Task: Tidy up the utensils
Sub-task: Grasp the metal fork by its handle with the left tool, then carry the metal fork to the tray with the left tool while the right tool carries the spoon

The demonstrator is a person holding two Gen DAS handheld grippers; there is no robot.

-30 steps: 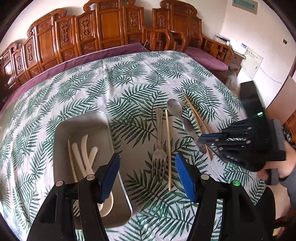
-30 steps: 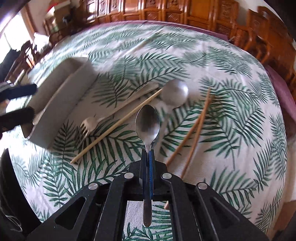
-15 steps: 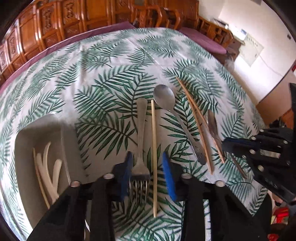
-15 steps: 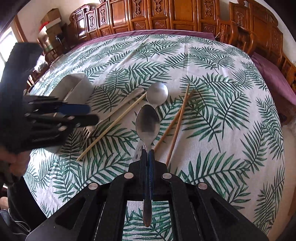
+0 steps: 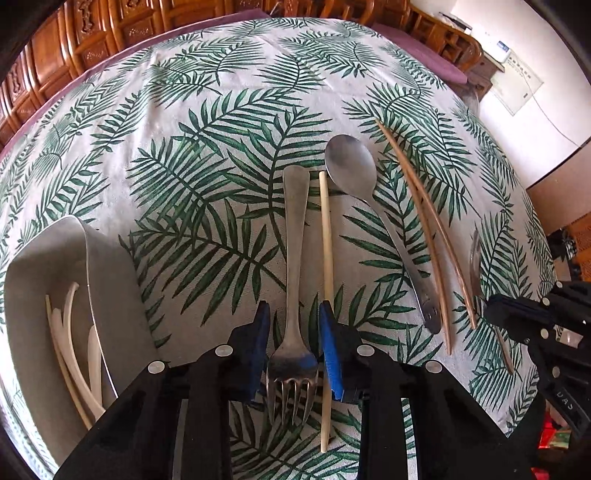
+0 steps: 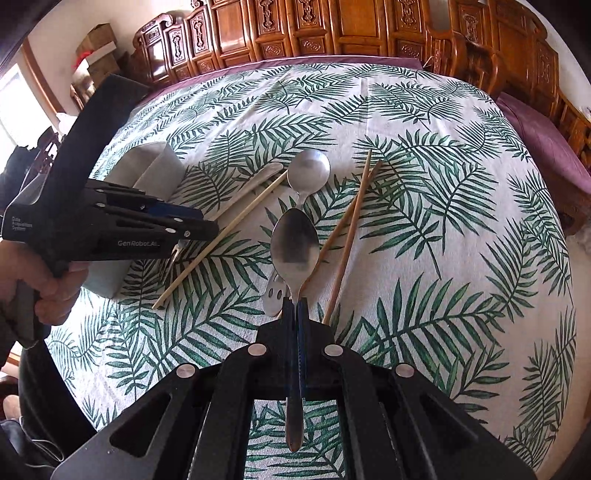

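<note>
Left gripper [image 5: 293, 354] low over the table, pointing steeply down. Its blue pads straddle the metal fork [image 5: 294, 280] at the neck, just above the tines; pads sit against or very near the fork's shoulders, cannot tell if they truly press. Fork lies flat on the leaf-print tablecloth [image 5: 207, 122], handle pointing away.

Pale single chopstick [image 5: 325, 280] runs parallel just right of the fork; the right pad overlaps it, so little free room on that side. Next right: large metal spoon [image 5: 351, 170], bowl far, handle slanting toward the camera. Beyond it a brown chopstick pair [image 5: 424, 229], roughly parallel, ends nearly meeting.

Grey tray [image 5: 122, 295] to the left of the fork, its near wall well clear of the left pad, bare cloth between. White plastic utensils [image 5: 62, 339] lie inside it.

Right gripper [image 6: 296, 306] pressed together on a small metal spoon [image 6: 294, 247], pinched by the handle, bowl forward and raised above the cloth; handle end sticks out behind the fingers. It hangs over the large spoon's handle and the brown pair.

Far half of the table is open cloth. Carved wooden chairs [image 6: 332, 29] line the far edge.
</note>
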